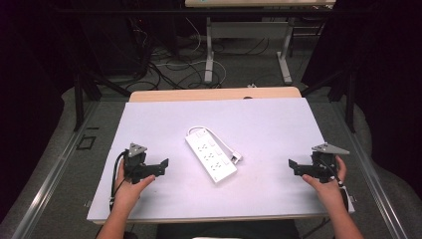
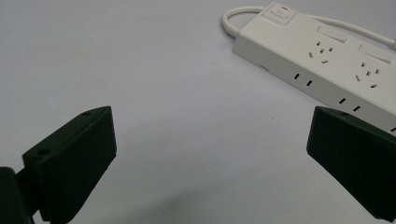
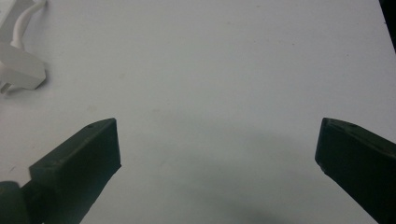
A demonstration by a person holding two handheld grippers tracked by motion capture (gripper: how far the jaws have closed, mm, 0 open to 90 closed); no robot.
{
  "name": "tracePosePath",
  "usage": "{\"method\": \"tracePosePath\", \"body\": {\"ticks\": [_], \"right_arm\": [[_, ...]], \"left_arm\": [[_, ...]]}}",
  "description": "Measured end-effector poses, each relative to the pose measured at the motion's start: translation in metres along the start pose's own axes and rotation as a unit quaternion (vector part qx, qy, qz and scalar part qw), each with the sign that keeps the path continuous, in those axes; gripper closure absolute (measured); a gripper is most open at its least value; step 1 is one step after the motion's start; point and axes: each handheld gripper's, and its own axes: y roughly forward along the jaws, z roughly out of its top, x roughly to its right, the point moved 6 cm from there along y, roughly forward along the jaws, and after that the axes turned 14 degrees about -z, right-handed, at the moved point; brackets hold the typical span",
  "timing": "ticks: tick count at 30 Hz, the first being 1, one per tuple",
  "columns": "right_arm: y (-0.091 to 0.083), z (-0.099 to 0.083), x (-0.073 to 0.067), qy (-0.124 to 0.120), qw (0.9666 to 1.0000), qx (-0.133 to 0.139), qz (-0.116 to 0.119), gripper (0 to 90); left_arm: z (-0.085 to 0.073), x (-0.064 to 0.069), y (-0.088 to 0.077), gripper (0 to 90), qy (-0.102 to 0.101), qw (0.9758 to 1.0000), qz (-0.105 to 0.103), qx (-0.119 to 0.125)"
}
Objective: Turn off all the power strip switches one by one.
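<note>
White sheet-covered counter (image 1: 268,124); white plastic power strip (image 1: 210,154) centre; left hand-held gripper (image 1: 158,167) at 9 o'clock, right hand-held gripper (image 1: 297,167) at 3, both spread, empty.

One power strip (image 1: 211,156), one plug (image 1: 236,158), two hand-held grippers.
</note>
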Motion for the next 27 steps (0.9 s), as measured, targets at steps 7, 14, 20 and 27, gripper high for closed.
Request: {"method": "tracePosePath", "body": {"ticks": [7, 14, 20, 27], "right_arm": [[0.001, -0.001, -0.001, -0.009, 0.9999, -0.002, -0.008, 0.0], [0.000, -0.002, -0.003, -0.026, 0.9996, 0.000, -0.013, 0.0], [-0.001, -0.001, -0.006, -0.033, 0.9993, 0.005, -0.015, 0.0], [-0.001, -0.002, -0.009, -0.026, 0.9996, 0.000, -0.013, 0.0]], "left_arm": [[0.004, 0.002, -0.001, 6.1, -0.003, 1.0000, -0.002, 0.000], [0.011, 0.005, 0.000, 10.7, -0.003, 1.0000, 0.003, 0.000], [0.021, 0.008, -0.001, 16.0, 0.001, 1.0000, 0.006, -0.007], [0.035, 0.012, 0.004, 20.5, 0.018, 0.9997, 0.001, -0.014]]}}
